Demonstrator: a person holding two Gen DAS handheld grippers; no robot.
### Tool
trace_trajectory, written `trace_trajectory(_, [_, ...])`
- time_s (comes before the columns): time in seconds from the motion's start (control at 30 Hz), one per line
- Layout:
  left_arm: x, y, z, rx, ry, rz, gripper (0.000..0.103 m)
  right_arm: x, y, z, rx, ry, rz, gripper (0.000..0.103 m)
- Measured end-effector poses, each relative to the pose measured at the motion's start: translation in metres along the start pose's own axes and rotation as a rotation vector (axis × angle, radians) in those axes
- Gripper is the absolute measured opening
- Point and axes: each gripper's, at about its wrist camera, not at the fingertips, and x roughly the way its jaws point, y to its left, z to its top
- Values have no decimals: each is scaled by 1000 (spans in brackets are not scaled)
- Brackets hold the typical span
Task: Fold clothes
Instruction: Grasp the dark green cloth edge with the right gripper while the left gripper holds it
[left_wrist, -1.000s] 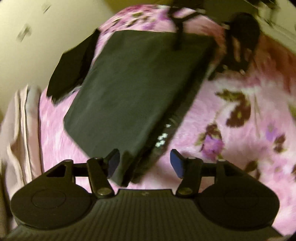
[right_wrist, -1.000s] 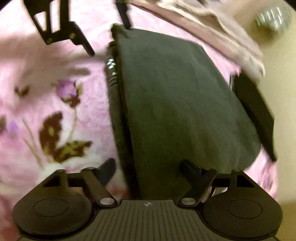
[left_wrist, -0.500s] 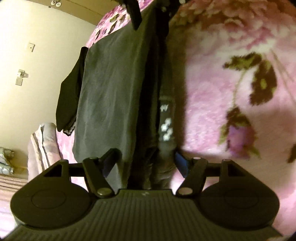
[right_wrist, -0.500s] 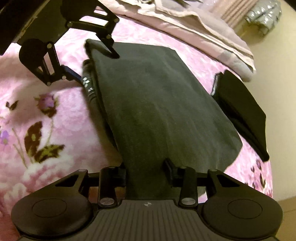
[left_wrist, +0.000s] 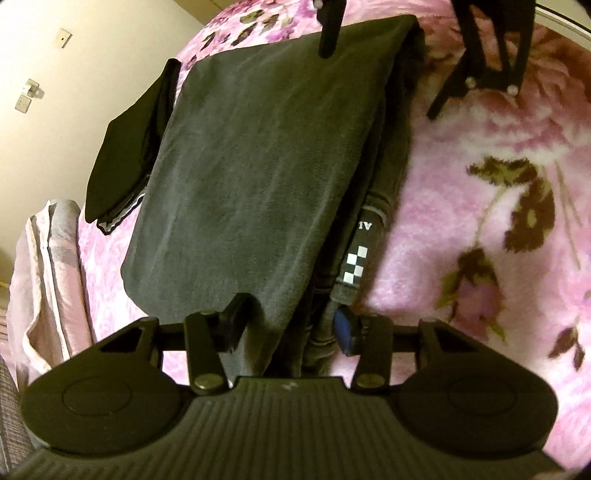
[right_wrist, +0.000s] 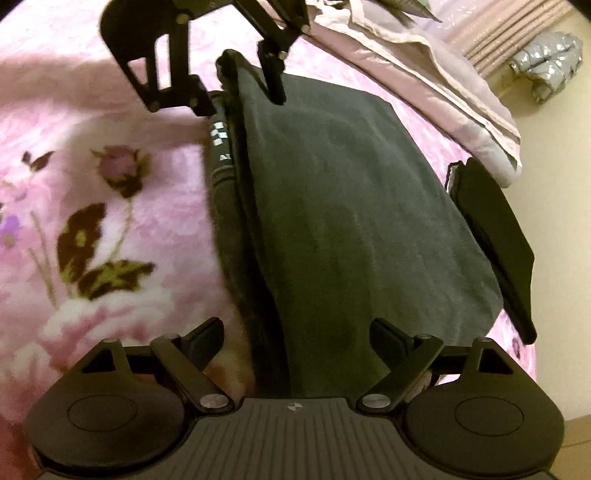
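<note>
A dark grey folded garment (left_wrist: 258, 166) lies on the pink floral blanket (left_wrist: 480, 221); its folded edge with a white checker label (left_wrist: 354, 264) faces right. My left gripper (left_wrist: 288, 326) is open, its fingers either side of the garment's near end. In the right wrist view the same garment (right_wrist: 351, 221) fills the middle. My right gripper (right_wrist: 295, 339) is open, its fingers astride the opposite end of the fold. Each gripper shows at the top of the other's view: the left (right_wrist: 236, 77) and the right (left_wrist: 380, 70).
A smaller folded black garment (left_wrist: 129, 147) lies beside the grey one near the blanket's edge, also in the right wrist view (right_wrist: 495, 240). A pale lilac folded quilt (right_wrist: 424, 74) lies beyond. A cream wall (left_wrist: 55, 92) borders the bed.
My right gripper was shut on the garment's end half a second ago and has opened. My left gripper stays open over the other end; the garment lies flat.
</note>
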Motion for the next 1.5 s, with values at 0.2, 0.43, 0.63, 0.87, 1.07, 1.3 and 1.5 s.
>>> trace_trajectory(0.2, [-4,-4,-1,-13,3,-5,43,9,-8,3,-11,-14,6,88])
trace_trajectory(0.43, [-3,0,2,-34,20,-12,43,15,-19,4,-29,-14,24,78])
trace_trajectory(0.63, [-6,6,8,-88,42,-23,40,15,-29,4,-47,-14,41,49])
trace_trajectory(0.87, [-22,10,24,-198,66,-3,36,1,-52,1,-113,-42,102,33])
trace_trajectory(1.07, [-50,-12,54,-303,84,8,35,-22,-64,-18,-184,-62,133,31])
trace_trajectory(1.3, [-95,-73,102,-409,121,42,35,-59,-39,-64,-282,-73,157,30])
trace_trajectory(1.5, [-112,-132,132,-469,122,89,35,-68,-11,-105,-375,-112,145,31])
